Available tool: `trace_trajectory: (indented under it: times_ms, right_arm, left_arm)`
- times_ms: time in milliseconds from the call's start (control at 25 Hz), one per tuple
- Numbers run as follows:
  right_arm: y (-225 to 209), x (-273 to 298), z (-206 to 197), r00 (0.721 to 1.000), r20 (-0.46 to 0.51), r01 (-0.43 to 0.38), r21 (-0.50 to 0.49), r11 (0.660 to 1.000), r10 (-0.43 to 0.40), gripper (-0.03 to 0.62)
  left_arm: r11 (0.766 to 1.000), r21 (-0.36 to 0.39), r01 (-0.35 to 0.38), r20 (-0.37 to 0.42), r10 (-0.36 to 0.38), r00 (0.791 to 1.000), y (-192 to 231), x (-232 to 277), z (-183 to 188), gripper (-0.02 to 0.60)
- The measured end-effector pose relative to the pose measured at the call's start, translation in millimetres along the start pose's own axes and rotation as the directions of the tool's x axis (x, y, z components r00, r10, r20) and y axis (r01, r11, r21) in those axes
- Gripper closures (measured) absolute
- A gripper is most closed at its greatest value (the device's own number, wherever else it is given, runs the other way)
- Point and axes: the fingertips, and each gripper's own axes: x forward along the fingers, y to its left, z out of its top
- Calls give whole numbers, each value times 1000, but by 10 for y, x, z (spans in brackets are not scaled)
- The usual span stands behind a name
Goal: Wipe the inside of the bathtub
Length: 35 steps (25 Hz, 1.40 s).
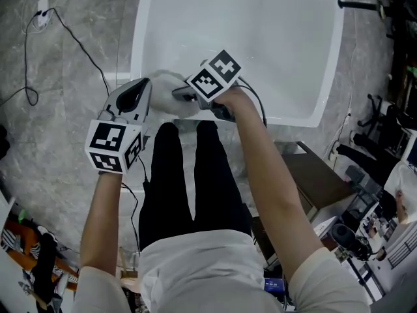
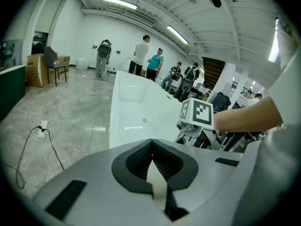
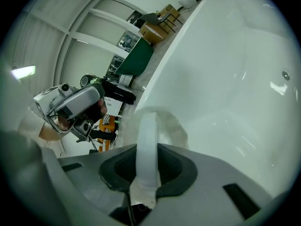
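The white bathtub [image 1: 306, 51] runs lengthwise away from me, its basin ahead of and below both grippers. At its near rim I hold the cloth [image 1: 171, 91], the right gripper [image 1: 186, 98] clamped on a fold and nearer the basin, the left gripper [image 1: 147, 91] apparently pinching its edge.

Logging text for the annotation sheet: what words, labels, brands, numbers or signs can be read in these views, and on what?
No readable text in any view.
Left marker cube, right marker cube: black-and-white square patterns only, no letters.
Cardboard boxes: any print is too small to read.
Bathtub: no label or brand visible.
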Motion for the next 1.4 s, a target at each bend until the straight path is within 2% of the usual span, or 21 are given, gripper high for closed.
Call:
trace_trajectory:
  times_ms: [200, 360, 480, 640, 760, 960, 1240, 1400]
  right_arm:
    - [66, -76, -55, 999, 42, 12, 27, 1000, -13, 500]
    - [90, -173, -112, 995, 86, 56, 20, 998, -58, 500]
    - [99, -242, -126, 982, 157, 107, 4, 994, -106, 500]
    - [212, -370, -184, 951, 285, 117, 17, 993, -117, 500]
    - [303, -566, -209, 908, 392, 140, 45, 989, -147, 500]
    - [455, -1045, -271, 814, 542, 169, 121, 978, -208, 500]
    - [839, -1861, -242, 671, 694, 226, 144, 964, -261, 500]
    - [1111, -2295, -303, 610, 729, 315, 137, 939, -311, 500]
  left_arm:
    - [1000, 12, 9, 4, -10, 1000, -77, -97, 113, 575]
    - [1000, 26, 18, 9, -18, 1000, -175, -163, 210, 575]
    - [999, 30, 19, 18, -20, 1000, -215, -222, 284, 574]
    - [999, 28, 19, 30, -20, 999, -280, -316, 390, 574]
    - [999, 30, 25, 31, -26, 999, -340, -405, 454, 575]
    - [997, 56, 50, 31, -52, 998, -539, -559, 554, 575]
    - [988, 105, 111, 65, -118, 991, -892, -830, 799, 574]
    - [981, 142, 135, 79, -147, 986, -1087, -969, 977, 574]
